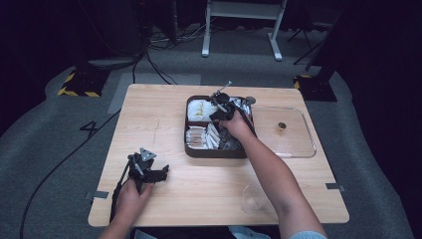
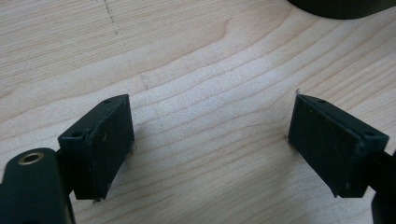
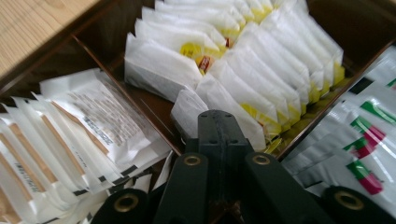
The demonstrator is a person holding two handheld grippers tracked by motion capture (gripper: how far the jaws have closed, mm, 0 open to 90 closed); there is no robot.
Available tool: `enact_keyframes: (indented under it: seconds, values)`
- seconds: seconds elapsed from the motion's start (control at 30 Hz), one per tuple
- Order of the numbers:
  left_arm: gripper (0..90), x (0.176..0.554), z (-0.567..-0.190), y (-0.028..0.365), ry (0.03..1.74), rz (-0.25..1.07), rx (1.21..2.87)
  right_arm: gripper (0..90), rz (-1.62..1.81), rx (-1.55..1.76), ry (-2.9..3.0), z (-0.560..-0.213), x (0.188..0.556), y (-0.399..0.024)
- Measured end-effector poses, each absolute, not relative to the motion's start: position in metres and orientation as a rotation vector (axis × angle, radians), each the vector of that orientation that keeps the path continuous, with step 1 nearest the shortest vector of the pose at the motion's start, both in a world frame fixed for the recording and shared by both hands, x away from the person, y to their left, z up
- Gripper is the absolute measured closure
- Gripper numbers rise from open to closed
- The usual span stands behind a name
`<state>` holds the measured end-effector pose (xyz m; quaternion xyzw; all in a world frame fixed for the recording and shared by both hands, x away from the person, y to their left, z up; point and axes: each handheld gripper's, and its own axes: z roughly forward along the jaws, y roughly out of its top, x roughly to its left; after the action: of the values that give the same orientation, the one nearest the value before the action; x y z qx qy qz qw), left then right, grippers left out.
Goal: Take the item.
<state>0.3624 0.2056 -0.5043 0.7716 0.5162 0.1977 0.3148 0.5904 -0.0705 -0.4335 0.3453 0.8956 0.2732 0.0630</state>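
the right gripper (image 3: 219,135) is seen over the dark brown compartmented tray (image 1: 190,149) near the counter's far edge, fingers together, apparently pinching one white paper tea sachet (image 3: 189,109). nothing is judged moved out yet. the left gripper (image 2: 210,149) is rested near the counter's near left corner, fingers apart and empty.

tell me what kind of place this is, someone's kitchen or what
Likely a lab or recording studio, not a kitchen: the light wooden table stands on grey carpet with black cables trailing over it, and yellow-and-black hazard tape marks a stand's base.
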Motion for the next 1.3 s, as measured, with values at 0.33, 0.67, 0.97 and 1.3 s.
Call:
enact_keyframes:
  seconds: [0.33, 0.67, 0.97, 1.3]
  values:
    - [14.5, 0.362, -0.504, 0.205, 1.361, 0.52, 2.033, 90.0, 0.929, 1.004, 2.639, -0.41, 0.582, -0.075]
    - [14.5, 0.363, -0.504, 0.206, 1.357, 0.52, 2.035, 90.0, 1.033, 0.978, 2.582, -0.376, 0.564, -0.087]
    - [14.4, 0.363, -0.504, 0.205, 1.357, 0.52, 2.035, 90.0, 1.099, 0.895, 2.556, -0.341, 0.532, -0.102]
    - [14.5, 0.362, -0.504, 0.206, 1.356, 0.52, 2.033, 90.0, 1.155, 0.875, 2.534, -0.318, 0.502, -0.128]
